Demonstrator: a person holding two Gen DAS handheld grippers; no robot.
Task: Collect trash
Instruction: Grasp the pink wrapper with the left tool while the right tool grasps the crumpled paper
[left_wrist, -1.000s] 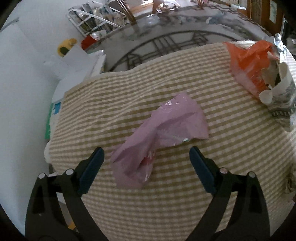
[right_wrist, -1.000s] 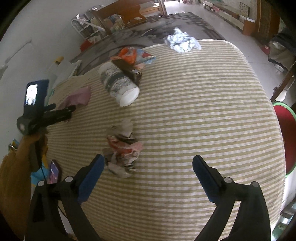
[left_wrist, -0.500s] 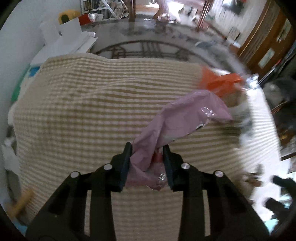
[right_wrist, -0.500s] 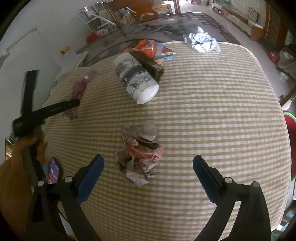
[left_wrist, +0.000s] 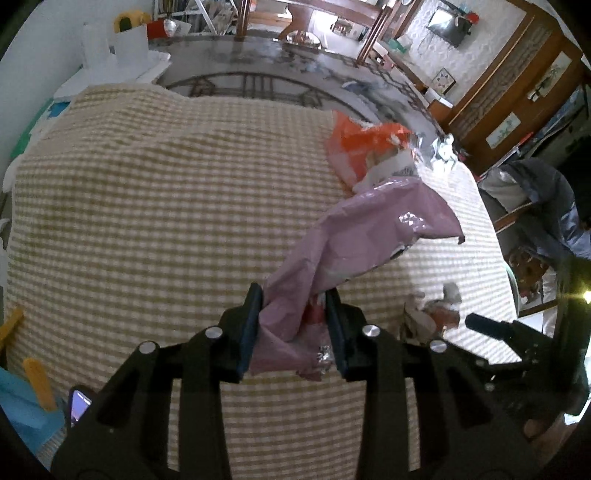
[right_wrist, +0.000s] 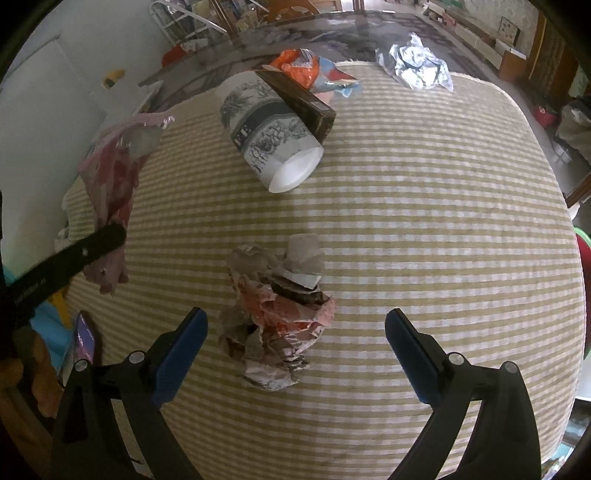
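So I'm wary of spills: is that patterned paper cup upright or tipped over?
Tipped over. The patterned paper cup lies on its side on the checked cloth, a dark box resting across it.

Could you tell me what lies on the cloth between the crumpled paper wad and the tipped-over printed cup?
Nothing: in the right wrist view only bare checked tablecloth separates the crumpled paper wad from the printed cup.
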